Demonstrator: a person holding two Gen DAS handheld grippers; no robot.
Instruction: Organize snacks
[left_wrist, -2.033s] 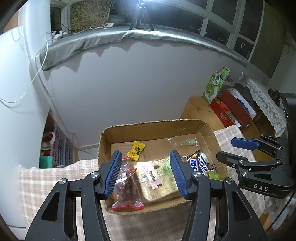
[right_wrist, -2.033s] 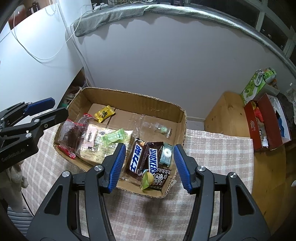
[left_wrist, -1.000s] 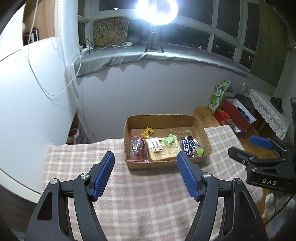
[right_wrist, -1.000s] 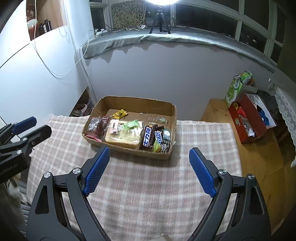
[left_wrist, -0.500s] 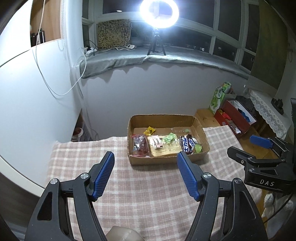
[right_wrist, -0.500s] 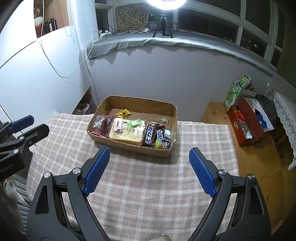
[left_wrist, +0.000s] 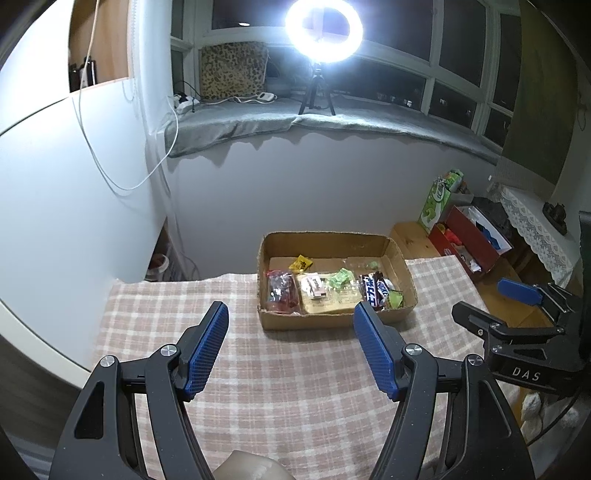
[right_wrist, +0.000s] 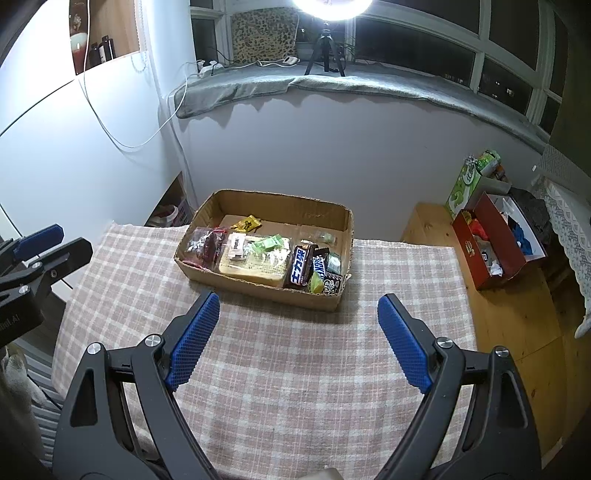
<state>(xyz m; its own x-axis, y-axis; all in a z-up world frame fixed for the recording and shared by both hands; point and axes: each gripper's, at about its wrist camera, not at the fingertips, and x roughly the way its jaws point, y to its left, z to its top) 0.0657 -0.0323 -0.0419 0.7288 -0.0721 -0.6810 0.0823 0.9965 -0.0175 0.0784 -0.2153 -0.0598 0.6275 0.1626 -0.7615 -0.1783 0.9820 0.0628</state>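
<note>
Cardboard box (right_wrist: 334, 301) now sits far from us; we have drawn both the left gripper (left_wrist: 291, 345) and right gripper (right_wrist: 298, 338) back, jaws wide, empty, so sorting looks finished.

Pink-and-white checked tablecloth (right_wrist: 295, 369) — brown cardboard box (right_wrist: 258, 284), blue-lettered Snickers bars (right_wrist: 308, 267), yellow candy (right_wrist: 246, 223), leopard-print cushion (left_wrist: 232, 70).

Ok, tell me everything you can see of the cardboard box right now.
The box is a shallow, open-topped brown cardboard tray with rough-cut, slightly dented walls. It sits flat on the checked cloth, near the table's far edge. Inside lie snacks: a red-trimmed clear bag at the left end, a yellow candy at the back, a green wrapper on a flat pale pack, and Snickers bars toward the right. Neither claw touches it.
</note>
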